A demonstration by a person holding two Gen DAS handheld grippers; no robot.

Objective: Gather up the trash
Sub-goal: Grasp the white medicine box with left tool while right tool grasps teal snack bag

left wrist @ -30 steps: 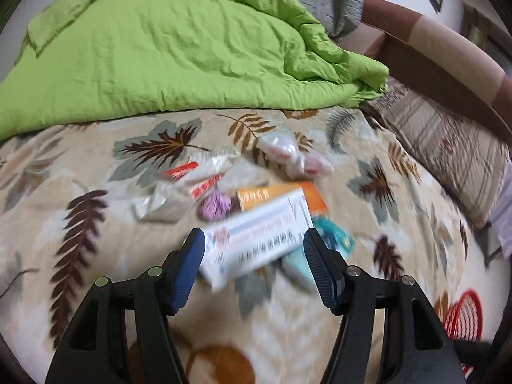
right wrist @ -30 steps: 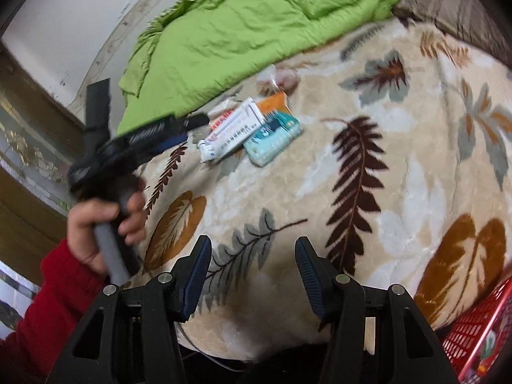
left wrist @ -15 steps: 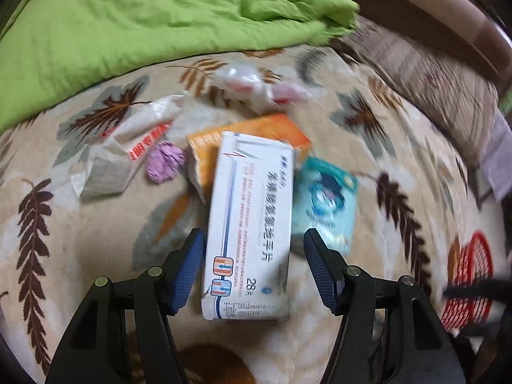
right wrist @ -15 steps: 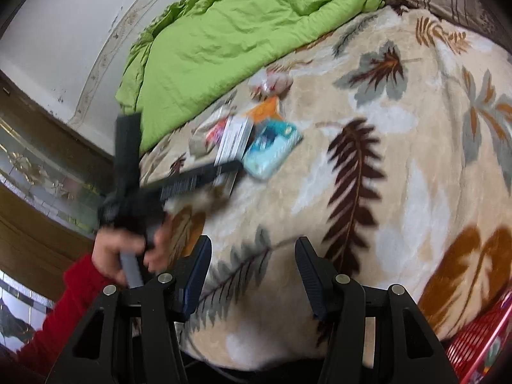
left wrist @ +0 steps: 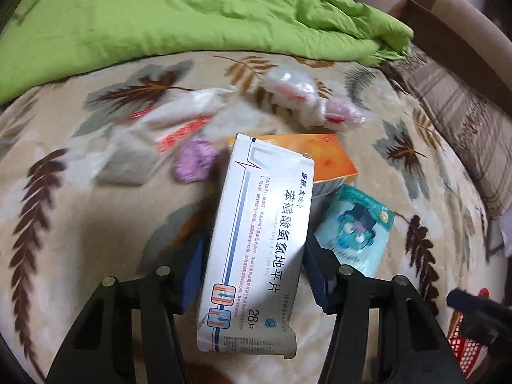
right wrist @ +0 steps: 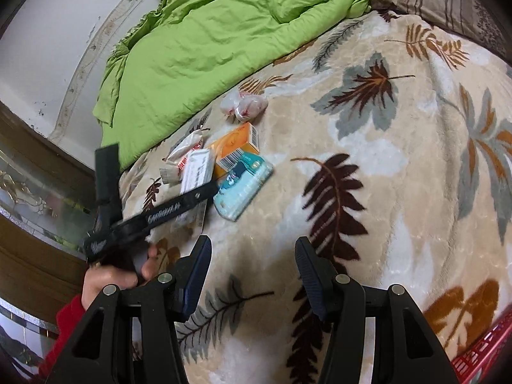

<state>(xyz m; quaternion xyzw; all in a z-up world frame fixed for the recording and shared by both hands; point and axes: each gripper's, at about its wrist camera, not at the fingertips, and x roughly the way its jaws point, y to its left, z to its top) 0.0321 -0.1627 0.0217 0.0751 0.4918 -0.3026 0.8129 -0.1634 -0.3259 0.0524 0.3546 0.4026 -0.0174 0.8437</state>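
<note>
A white medicine box (left wrist: 256, 240) lies on the leaf-patterned blanket (left wrist: 80, 224), on top of an orange box (left wrist: 323, 156). My left gripper (left wrist: 254, 272) straddles its near end. Its jaws are closing and the blue pads (left wrist: 192, 275) meet the box's two long sides. Beside it lie a teal packet (left wrist: 355, 224), a purple crumpled scrap (left wrist: 195, 163), white wrappers (left wrist: 179, 118) and clear bags (left wrist: 304, 96). In the right wrist view the left gripper (right wrist: 208, 188) reaches over the white medicine box (right wrist: 196, 169). My right gripper (right wrist: 252, 272) hangs open over bare blanket, holding nothing.
A green duvet (left wrist: 160, 16) is bunched at the back of the bed. A striped pillow (left wrist: 464, 121) and the headboard lie to the right. A red mesh basket (right wrist: 486, 361) sits at the bed's near right edge. A hand in a red sleeve (right wrist: 105, 281) holds the left gripper.
The left gripper dropped down onto the white medicine box and its jaws narrowed from flanking it with gaps to meeting its sides. The right gripper's view drifted sideways; its jaws kept their width.
</note>
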